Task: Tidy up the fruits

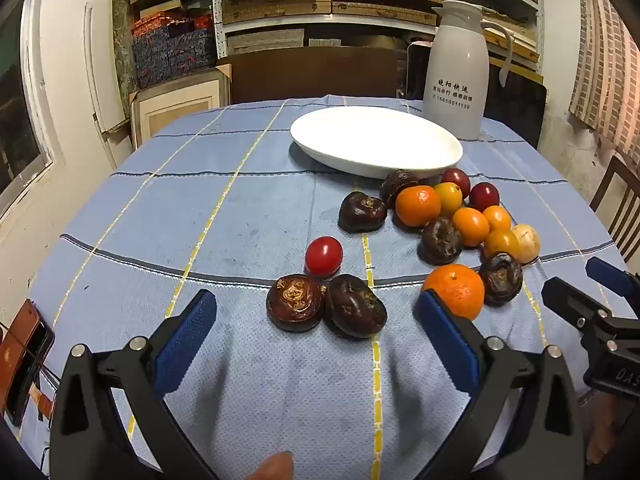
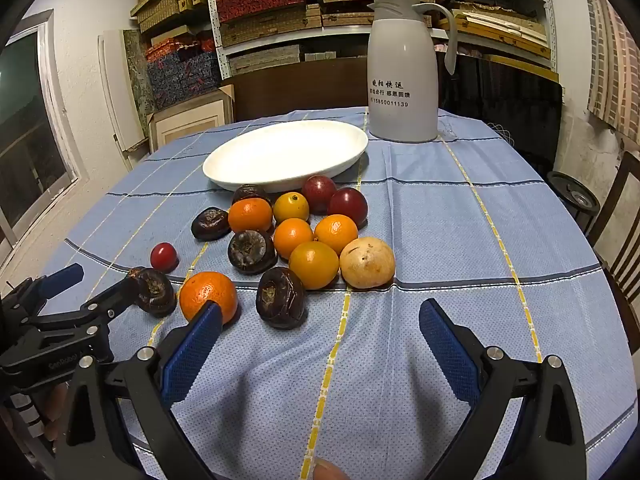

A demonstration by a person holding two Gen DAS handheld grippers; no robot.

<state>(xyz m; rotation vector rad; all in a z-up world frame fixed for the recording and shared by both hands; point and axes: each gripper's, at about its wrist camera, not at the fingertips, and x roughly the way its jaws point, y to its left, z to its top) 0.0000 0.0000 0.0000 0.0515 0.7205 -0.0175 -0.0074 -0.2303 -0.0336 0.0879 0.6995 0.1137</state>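
My left gripper (image 1: 316, 320) hangs over the near edge of the table with its jaws spread as wide as they go and nothing between the pads; two dark water chestnuts (image 1: 326, 304) lie on the cloth just ahead of the gap, a cherry tomato (image 1: 324, 256) just beyond them. My right gripper (image 2: 320, 328) is likewise fully open and empty, aimed down at bare blue checked tablecloth (image 2: 460, 240), with a mandarin (image 2: 208, 294) just past its left pad and another water chestnut (image 2: 280, 296) beside that. I judge nothing is sorted yet: the white oval dish (image 2: 240, 164) holds nothing, and every fruit lies loose on the cloth in front of it, the main cluster of mandarins, small orange-yellow fruits, two dark red plum-like fruits (image 2: 334, 198) and one pale tan round fruit (image 2: 367, 262) touching or nearly touching one another. So this is the opening step, choosing a first piece. The next move, as I see it, calls for lowering one gripper over an outlying fruit, the chestnut pair for the left being the easiest, centring a single piece between the pads so its neighbour is not nudged, then closing gently since round fruit will roll. Readable writing: the white thermos jug (image 2: 404, 80) carries Chinese characters and the number 15850011139; the left gripper's body, seen from the right camera, is marked "GenRobot".
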